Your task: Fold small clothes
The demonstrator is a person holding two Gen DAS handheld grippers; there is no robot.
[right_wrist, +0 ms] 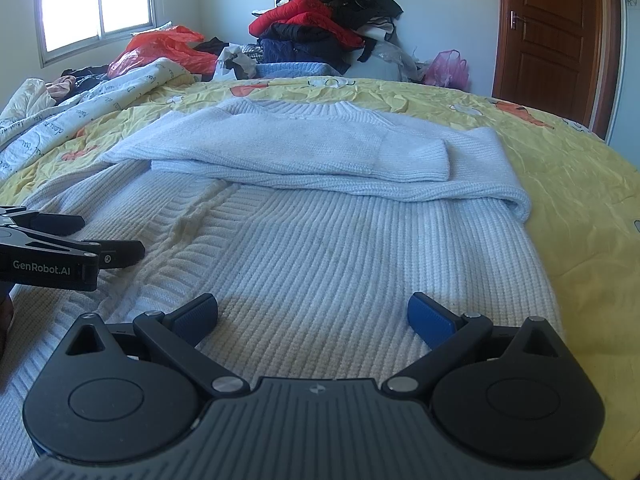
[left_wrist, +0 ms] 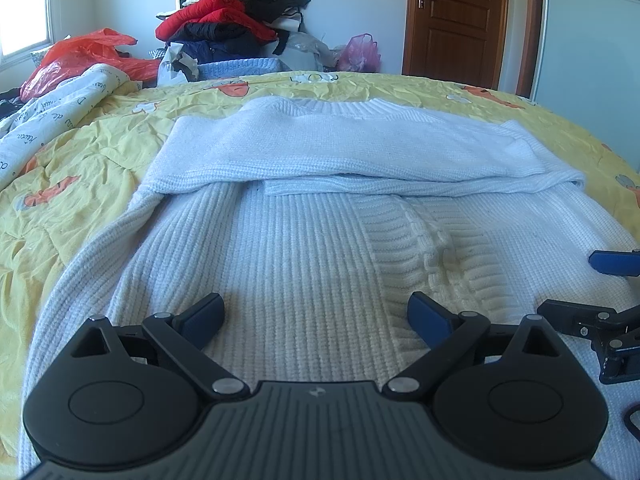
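White sweater [left_wrist: 304,240] lies flat on the yellow bedspread [left_wrist: 100,152], filling the middle of both frames. Both sleeves are folded across the chest: a stacked band in the upper middle, collar [left_wrist: 372,106] behind it.

Left gripper [left_wrist: 316,314] sits at bottom centre of the left view, fingers spread wide, nothing between them, over the ribbed lower body. Contact with the knit: can't tell.

Right gripper [right_wrist: 314,314] is the same in the right view: spread wide, nothing held, over the sweater near its right edge. It also shows at the right edge of the left view.

Background, top of frame: clothes pile [right_wrist: 320,28] centre, red bag [right_wrist: 160,48] upper left, pink bag [right_wrist: 446,66] and brown door [right_wrist: 552,40] upper right, window [right_wrist: 96,0] top left.
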